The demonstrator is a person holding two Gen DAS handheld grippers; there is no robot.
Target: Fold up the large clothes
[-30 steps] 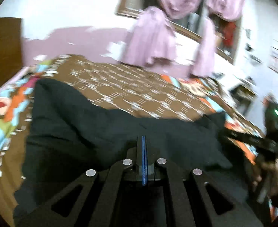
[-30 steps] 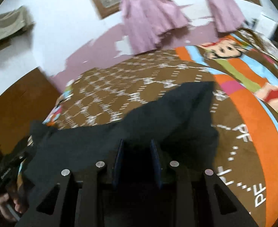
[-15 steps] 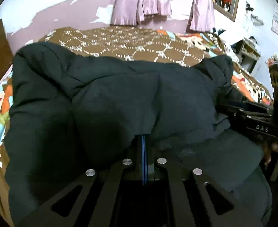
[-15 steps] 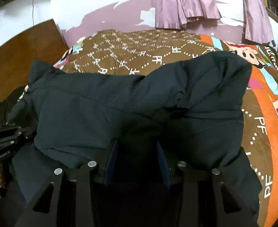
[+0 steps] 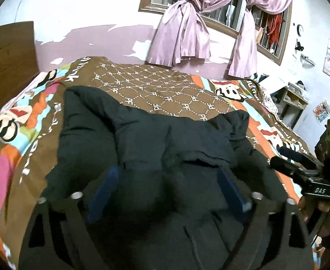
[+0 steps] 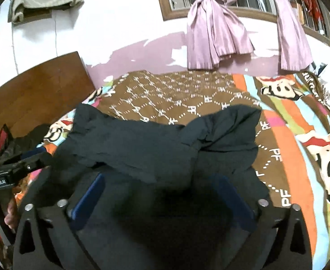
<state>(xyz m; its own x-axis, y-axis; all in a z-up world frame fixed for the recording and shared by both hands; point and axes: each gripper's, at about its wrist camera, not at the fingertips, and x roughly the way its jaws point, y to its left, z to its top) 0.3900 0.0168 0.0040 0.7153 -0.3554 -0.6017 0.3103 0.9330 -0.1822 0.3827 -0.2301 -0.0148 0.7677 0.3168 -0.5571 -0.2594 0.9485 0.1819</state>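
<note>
**Fold let go, and it may not stay put**

While both grippers are opening over the dark jacket [image 5: 156, 148], the worry is the puffy top layer. It sits doubled over itself on the patterned bedspread [image 5: 165, 92], lumpy along its far edge, with one corner humped up on the right. Padded cloth like this tends to spring back, so the folded half could slide or flop open now that nothing pinches it. Its edges also look uneven, so I'd guess the next fold would come out crooked unless it gets smoothed first.

Jaws on the left gripper [image 5: 168, 193] are spreading wide, blue pads well apart, with jacket cloth lying between them but not pressed. It's the same with the right gripper [image 6: 162, 199]: pads apart, dark cloth beneath and between, nothing clamped. Both tools point down at a slant toward the bed, side by side over the near part of the jacket. A hand [image 5: 322, 213] shows at the right gripper's handle.
</note>
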